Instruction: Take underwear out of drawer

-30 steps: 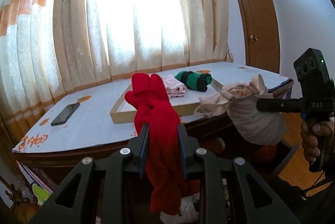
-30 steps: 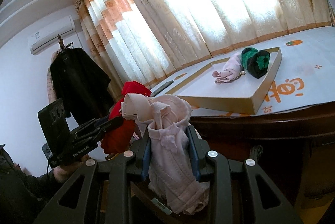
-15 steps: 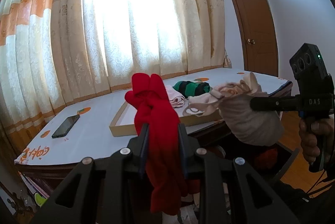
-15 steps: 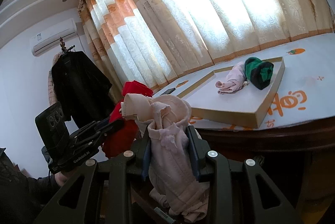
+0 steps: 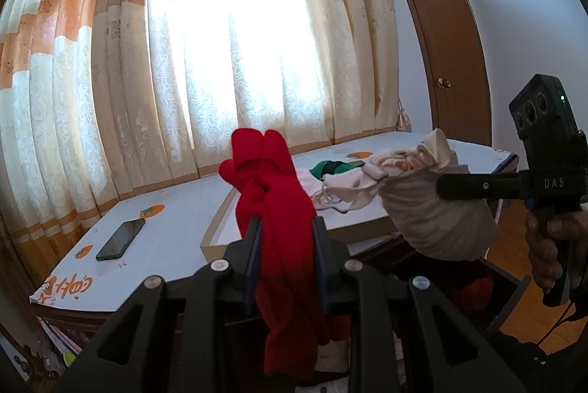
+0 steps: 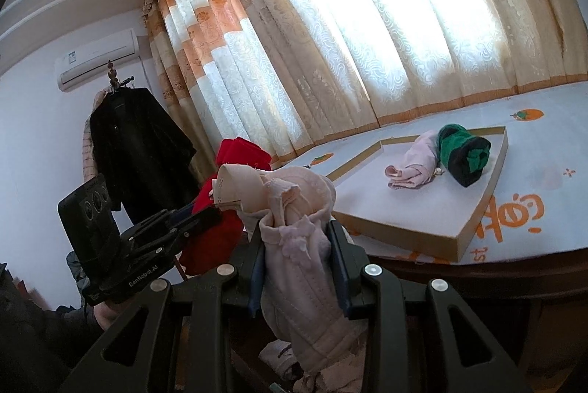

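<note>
- My left gripper (image 5: 286, 238) is clamped tight on a red garment (image 5: 279, 202), bunched above my jaws and hanging limp below.
- My right gripper (image 6: 299, 246) pinches a crumpled pale pink bra (image 6: 294, 209).
- At two o'clock, a shallow tray (image 6: 477, 224) on the table (image 6: 533, 154) holds folded pink and green pieces; curtains (image 6: 330, 43) hang behind.

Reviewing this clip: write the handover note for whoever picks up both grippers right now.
Left gripper: shut on the red garment, held in the air.
Right gripper: shut on the pale pink underwear, also in the air.
Shallow tray on the table already holds a pink rolled piece and a green-and-black one.
Done: both held pieces are out of the drawer.
Left: likely set them in the tray; more clothing shows in the open drawer below.
</note>
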Tool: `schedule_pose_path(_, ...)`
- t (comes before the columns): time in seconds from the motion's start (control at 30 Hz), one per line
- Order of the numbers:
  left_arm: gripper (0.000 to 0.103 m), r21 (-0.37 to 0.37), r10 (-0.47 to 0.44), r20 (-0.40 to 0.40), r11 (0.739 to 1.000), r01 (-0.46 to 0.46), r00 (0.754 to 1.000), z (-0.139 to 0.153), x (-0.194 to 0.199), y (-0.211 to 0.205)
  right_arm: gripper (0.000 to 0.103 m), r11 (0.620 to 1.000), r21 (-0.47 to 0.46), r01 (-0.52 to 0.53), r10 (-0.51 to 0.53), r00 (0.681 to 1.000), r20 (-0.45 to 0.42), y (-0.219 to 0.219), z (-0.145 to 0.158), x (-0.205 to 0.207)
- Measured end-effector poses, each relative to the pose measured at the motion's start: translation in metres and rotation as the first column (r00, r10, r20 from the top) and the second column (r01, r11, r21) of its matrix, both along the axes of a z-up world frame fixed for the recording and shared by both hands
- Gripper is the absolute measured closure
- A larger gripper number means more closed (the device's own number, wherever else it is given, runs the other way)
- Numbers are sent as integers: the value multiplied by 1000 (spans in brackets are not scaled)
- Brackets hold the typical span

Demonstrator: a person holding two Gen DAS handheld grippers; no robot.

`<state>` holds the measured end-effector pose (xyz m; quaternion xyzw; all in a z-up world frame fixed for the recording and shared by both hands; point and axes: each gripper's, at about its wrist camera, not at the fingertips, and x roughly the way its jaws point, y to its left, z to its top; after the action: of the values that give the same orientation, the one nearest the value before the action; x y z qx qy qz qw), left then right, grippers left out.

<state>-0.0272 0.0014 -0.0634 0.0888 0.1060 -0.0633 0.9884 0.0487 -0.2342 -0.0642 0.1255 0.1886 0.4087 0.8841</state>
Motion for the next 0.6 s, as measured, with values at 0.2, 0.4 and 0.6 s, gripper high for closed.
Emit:
schedule_pose_path(0.2,80,6,0,14,1000,0,1000,7,7,4,69,1000,-21,11,-11,1000,20,5,11,5)
schedule_pose_path(0.4,80,13,7,14,1000,-7,1000,10,20,8,69,998,-53,21,-20,999,35,14,23,16)
schedule_pose_path(0.6,80,12,15,22,1000,-15,1000,15,32,13,69,996,-83,38,-34,998,47,26,35,32)
